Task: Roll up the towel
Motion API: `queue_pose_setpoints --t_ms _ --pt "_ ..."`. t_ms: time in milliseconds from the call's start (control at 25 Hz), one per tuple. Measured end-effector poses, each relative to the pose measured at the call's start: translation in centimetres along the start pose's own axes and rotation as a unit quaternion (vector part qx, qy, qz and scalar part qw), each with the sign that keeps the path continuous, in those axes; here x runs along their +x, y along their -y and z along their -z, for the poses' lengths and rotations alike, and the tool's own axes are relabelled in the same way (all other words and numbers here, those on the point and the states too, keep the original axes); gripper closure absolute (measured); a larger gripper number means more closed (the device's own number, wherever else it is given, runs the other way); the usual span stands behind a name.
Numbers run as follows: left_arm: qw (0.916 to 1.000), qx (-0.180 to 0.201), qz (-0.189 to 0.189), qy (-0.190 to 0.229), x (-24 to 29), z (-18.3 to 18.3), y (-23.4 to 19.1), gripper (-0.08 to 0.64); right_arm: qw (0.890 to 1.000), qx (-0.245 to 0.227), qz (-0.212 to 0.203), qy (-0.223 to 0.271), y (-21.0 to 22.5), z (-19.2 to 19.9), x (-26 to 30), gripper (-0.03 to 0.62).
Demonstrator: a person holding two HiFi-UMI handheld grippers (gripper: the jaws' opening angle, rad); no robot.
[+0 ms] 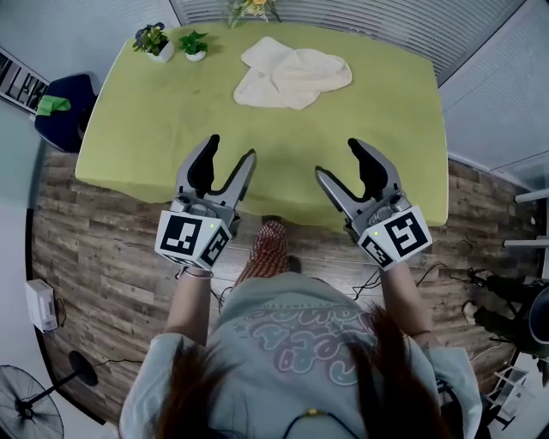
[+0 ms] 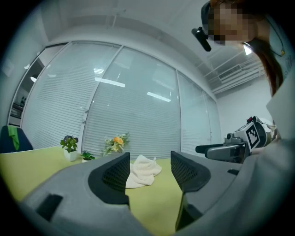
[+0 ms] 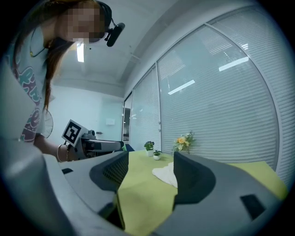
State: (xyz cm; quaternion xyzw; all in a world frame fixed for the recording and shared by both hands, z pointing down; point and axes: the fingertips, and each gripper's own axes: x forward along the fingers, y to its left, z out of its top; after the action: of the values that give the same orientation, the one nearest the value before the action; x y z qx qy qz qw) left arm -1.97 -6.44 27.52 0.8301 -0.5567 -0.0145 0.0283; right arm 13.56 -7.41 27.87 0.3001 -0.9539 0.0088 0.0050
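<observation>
Cream cloth, our towel [image 1: 292, 75] lies in a loose, crumpled heap on the far half of the green table [image 1: 154, 137], about midway across and close to the far edge. We see folds bunched over one another and a flap thrown across the top. No edge is turned into a coil, so we judge that rolling has not begun. The cloth is not even laid flat yet.

Both tools are well apart from it. Our left gripper [image 1: 230, 150] and right gripper [image 1: 336, 159] hover side by side over the near edge of the table and point across it toward the towel. The jaws of each are spread wide with nothing between them. In the left gripper view the towel appears in the gap between the jaws, but only as a distant thing far down the tabletop. In the right gripper view it peeks out beside one jaw, partly hidden by it.

By our reckoning everything is left to do: reach across, take hold of the cloth, spread it flat, then roll it from one end.

Two small potted plants [image 1: 171, 43] stand at the far left corner, and a bunch of flowers [image 1: 249, 9] stands at the far edge just beyond the towel. We would keep the spreading clear of those.
</observation>
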Motion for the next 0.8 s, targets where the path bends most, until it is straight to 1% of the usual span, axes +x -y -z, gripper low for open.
queue_pose_setpoints --t_ms 200,360,520,640,680,800 --pt "0.9992 0.006 -0.012 -0.037 5.4 1.9 -5.8 0.31 0.999 -0.032 0.012 -0.042 5.6 1.0 6.3 0.301" --pt "0.9965 0.015 -0.003 -0.082 9.6 4.7 -9.1 0.31 0.996 -0.04 -0.004 -0.083 8.9 2.3 12.3 0.302" --pt "0.9884 0.034 0.021 -0.146 12.8 8.0 -10.8 0.311 0.989 -0.049 -0.014 -0.139 12.2 5.2 18.7 0.302" --pt "0.9872 0.036 0.027 -0.153 13.5 8.6 -11.1 0.31 0.983 -0.051 -0.025 -0.173 13.4 6.6 21.7 0.302" --pt "0.9871 0.036 0.027 -0.154 13.6 8.8 -11.3 0.311 0.982 -0.055 -0.028 -0.18 13.5 6.7 22.2 0.343" --pt "0.9866 0.04 0.02 -0.157 13.6 9.1 -12.3 0.311 0.983 -0.054 -0.033 -0.171 13.3 6.4 22.1 0.567"
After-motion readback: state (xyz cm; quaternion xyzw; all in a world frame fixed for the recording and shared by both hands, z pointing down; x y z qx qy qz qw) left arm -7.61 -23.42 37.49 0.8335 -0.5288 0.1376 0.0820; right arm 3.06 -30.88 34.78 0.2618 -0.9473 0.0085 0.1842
